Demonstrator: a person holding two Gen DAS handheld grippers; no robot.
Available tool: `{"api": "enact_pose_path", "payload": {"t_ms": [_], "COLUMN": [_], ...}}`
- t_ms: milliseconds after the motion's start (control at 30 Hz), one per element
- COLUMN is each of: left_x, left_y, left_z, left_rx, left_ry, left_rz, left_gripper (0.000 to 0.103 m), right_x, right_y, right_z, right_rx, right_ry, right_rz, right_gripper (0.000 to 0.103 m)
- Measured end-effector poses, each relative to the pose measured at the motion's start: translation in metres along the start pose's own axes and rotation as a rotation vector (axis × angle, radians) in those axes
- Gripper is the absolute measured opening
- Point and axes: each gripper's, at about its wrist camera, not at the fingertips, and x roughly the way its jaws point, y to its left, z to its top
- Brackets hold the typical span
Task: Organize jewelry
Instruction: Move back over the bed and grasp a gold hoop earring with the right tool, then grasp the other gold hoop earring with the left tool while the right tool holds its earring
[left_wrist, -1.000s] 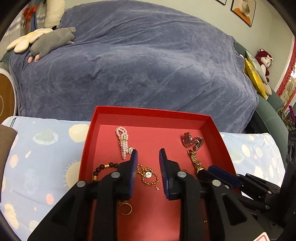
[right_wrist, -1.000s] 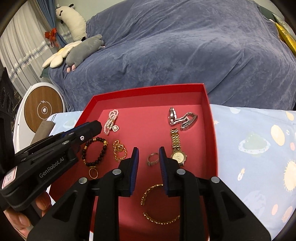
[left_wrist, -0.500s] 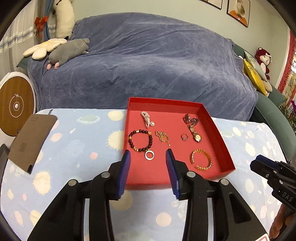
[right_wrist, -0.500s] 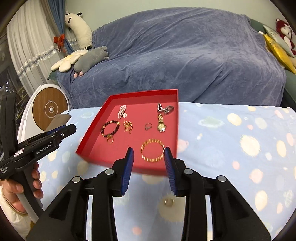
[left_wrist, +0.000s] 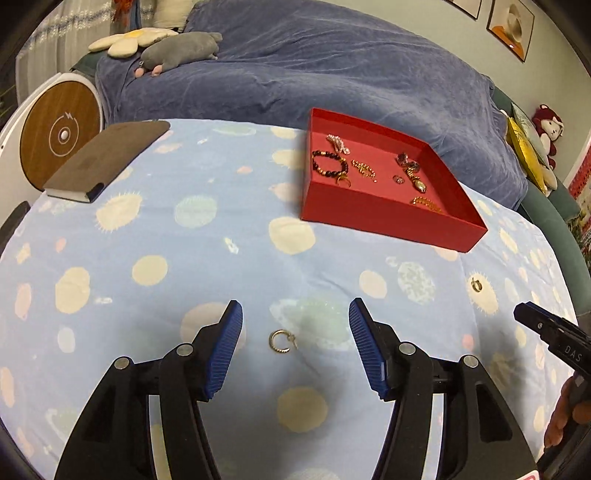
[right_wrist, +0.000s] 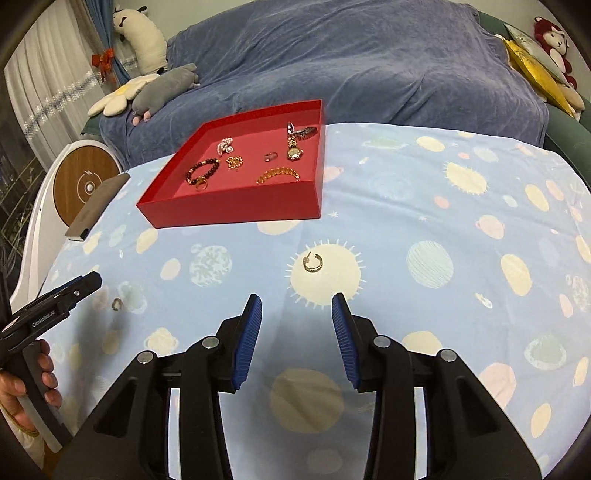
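Note:
A red tray (left_wrist: 388, 216) (right_wrist: 229, 210) on the blue patterned cloth holds a dark bead bracelet (left_wrist: 328, 166), a pearl piece (right_wrist: 224, 144), gold chains, a ring (right_wrist: 270, 156), a gold watch (right_wrist: 293, 151) and a gold bracelet (right_wrist: 277, 173). A gold hoop earring (left_wrist: 281, 341) lies on the cloth between the fingers of my open left gripper (left_wrist: 295, 345). A second gold hoop earring (right_wrist: 314, 263) (left_wrist: 476, 284) lies just ahead of my open right gripper (right_wrist: 296, 334). Both grippers are empty.
A brown notebook (left_wrist: 107, 160) lies at the table's far left corner. A round white and wood device (left_wrist: 59, 125) stands beyond it. A blue-covered sofa (left_wrist: 314, 66) with plush toys sits behind the table. A hand (right_wrist: 22, 391) holds the left gripper.
Both grippers have pulled back from the tray toward the near side of the table and opened wider. Each now sits near a loose hoop earring on the cloth.

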Motion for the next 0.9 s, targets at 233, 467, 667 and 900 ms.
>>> {"api": "enact_pose_path", "payload": {"t_ms": [233, 467, 667, 900], "left_x": [0.007, 0.009, 0.013, 0.019], "left_y": [0.010, 0.023, 0.023, 0.015], "left_z": [-0.012, -0.018, -0.029, -0.028], "left_rx": [0.039, 0.042, 0.071, 0.104], "left_ry": [0.017, 0.040, 0.055, 0.040], "left_rz": [0.023, 0.016, 0.019, 0.036], "left_gripper": [0.058, 0.059, 0.059, 0.059], "right_x": [0.037, 0.062, 0.069, 0.069], "right_y": [0.005, 0.005, 0.007, 0.014], "right_z": [0.010, 0.017, 0.019, 0.018], "right_rx": [-0.013, -0.024, -0.042, -0.073], "right_ry": [0.018, 0.030, 0.028, 0.024], "right_rz": [-0.020, -0.064, -0.086, -0.101], "right_gripper": [0.038, 0.038, 0.035, 0.017]}}
